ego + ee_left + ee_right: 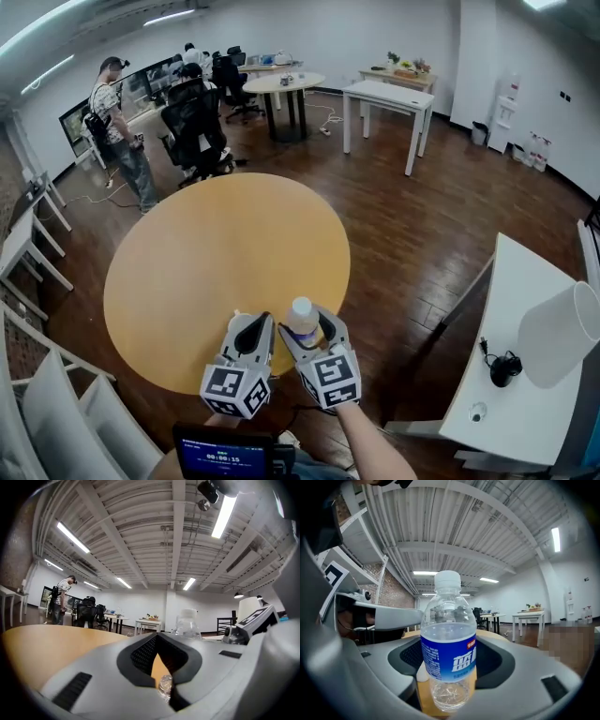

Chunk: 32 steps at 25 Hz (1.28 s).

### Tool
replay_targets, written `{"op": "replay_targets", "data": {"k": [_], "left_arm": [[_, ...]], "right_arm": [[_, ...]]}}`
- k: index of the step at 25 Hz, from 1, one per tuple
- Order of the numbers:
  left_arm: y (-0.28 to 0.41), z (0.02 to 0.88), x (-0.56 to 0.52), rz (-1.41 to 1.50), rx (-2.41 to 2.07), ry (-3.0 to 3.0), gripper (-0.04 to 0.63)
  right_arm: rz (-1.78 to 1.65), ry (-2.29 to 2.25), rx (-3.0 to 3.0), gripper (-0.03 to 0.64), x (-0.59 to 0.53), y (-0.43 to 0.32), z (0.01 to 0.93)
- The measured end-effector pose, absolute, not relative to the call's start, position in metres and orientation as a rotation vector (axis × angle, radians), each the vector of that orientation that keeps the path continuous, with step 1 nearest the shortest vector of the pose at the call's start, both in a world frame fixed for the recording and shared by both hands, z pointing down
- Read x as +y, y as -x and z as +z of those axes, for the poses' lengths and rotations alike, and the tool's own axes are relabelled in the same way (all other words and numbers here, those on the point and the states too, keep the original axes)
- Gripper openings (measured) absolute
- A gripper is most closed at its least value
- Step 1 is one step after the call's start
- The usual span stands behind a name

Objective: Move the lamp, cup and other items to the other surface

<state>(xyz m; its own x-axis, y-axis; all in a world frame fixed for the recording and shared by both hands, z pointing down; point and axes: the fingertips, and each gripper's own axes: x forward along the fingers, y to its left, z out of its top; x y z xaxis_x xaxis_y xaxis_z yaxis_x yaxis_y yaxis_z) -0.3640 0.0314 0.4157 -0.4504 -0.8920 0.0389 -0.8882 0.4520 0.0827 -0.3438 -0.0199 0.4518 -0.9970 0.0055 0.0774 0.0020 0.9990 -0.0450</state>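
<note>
A clear water bottle (302,312) with a white cap and blue label stands upright at the near edge of the round wooden table (206,262). My right gripper (307,330) is shut on it; in the right gripper view the bottle (449,644) fills the gap between the jaws. My left gripper (251,325) rests just left of it, shut and empty, and its own view shows the bottle (187,623) beyond the closed jaws. A lamp with a white shade (560,333) stands on the white table (506,300) to the right.
On the white table lie a black corded object (504,367) and a small round item (478,411). A white rack (47,394) stands at the lower left. Office chairs (197,127), a standing person (117,122) and more tables (389,98) are at the back.
</note>
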Motion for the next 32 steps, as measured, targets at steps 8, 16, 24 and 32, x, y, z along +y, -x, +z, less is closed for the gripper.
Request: {"op": "replay_targets", "data": {"k": [8,16,24,32], "left_arm": [[0.423,0.432,0.07,-0.041,-2.626,-1.528,0.012],[0.435,0.445,0.068,-0.038,-2.602,-1.55,0.012],[0.428,0.448,0.065,-0.044,-2.587,-1.561,0.012],[0.403,0.436,0.062,-0.041,-2.607,-1.556,0.012]], "right_arm": [[0.084,0.06,-2.997,0.291,0.009,0.413,0.499],[0.051,0.021,-3.036,0.331,0.011,0.424,0.504],[0.063,0.019,-3.031,0.416,0.005,0.419,0.494],[0.042,0.045,-3.066,0.414,0.011,0.385,0.472]]}}
